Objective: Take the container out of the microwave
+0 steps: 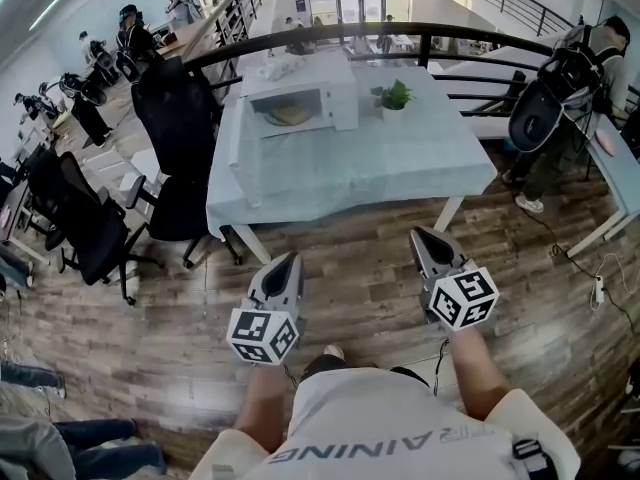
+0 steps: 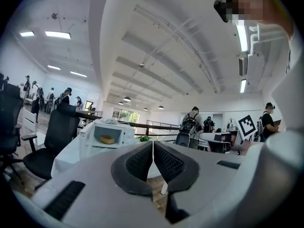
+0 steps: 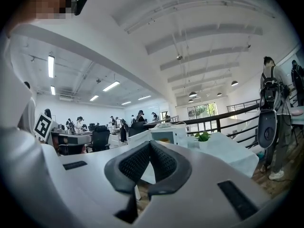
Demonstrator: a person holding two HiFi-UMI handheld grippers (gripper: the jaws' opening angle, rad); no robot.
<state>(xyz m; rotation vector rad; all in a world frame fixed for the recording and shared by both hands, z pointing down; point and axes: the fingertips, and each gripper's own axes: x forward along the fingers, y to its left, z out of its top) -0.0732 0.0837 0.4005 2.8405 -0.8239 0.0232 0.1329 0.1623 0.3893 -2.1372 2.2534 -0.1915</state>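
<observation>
A white microwave stands at the back of a table covered in a pale blue cloth, its door swung open to the left. Inside lies a yellowish container, also seen in the left gripper view as the container within the microwave. My left gripper and right gripper hover over the wooden floor, short of the table's near edge, both pointing toward it. Each is shut with nothing between its pads. In the right gripper view the microwave is small and far off.
A small potted plant stands right of the microwave. Black office chairs crowd the table's left side. A dark railing runs behind the table. A person with a backpack stands at the right, by another table.
</observation>
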